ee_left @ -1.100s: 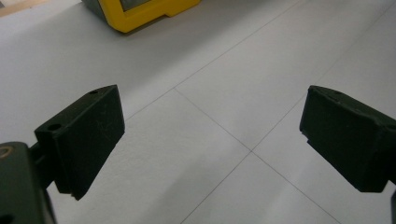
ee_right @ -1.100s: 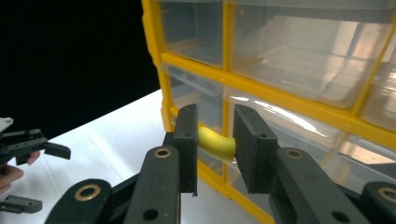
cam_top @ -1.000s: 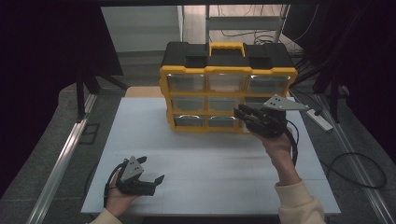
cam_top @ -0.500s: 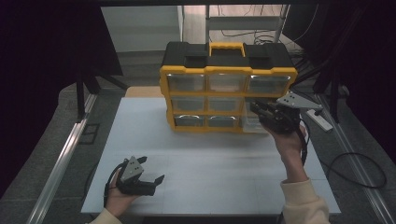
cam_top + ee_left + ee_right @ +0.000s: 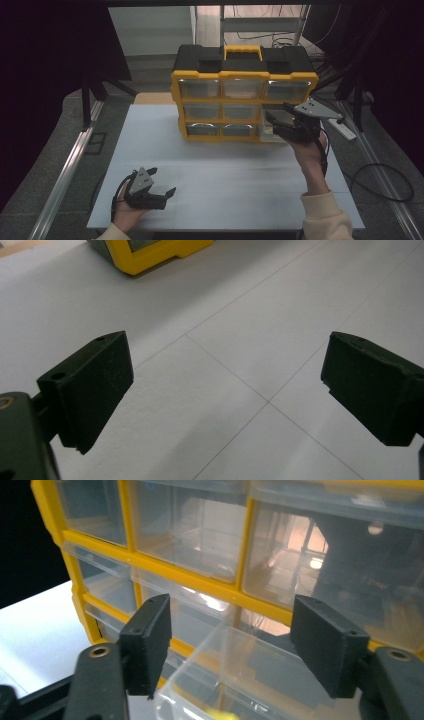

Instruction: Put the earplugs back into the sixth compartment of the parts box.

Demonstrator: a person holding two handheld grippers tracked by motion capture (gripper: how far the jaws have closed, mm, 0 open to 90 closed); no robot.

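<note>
1. Since a second ago the right gripper [image 5: 274, 123] has stayed at the right end of the organiser, now a little lower and nearer the lower right drawers; the left gripper [image 5: 161, 182] has not moved.
2. The white table [image 5: 240, 170] carries thin grid lines and takes most of the high view.
3. The yellow and black drawer organiser [image 5: 244, 92] stands upright at the far middle of the table, with a yellow handle [image 5: 242, 50] on its black top and three rows of three clear drawers. No brand, label or writing can be read on it.
4. One clear drawer [image 5: 240, 680] on the lower right is pulled out toward the right gripper [image 5: 230, 647]; a small yellow piece shows at its near edge.
5. The right gripper's jaws stand wide apart, one on each side of this drawer's corner, and grip nothing.
6. The left gripper [image 5: 225, 390] rests low near the table's front left, in the person's hand [image 5: 127, 215], with jaws spread wide and only bare table between them.
</note>
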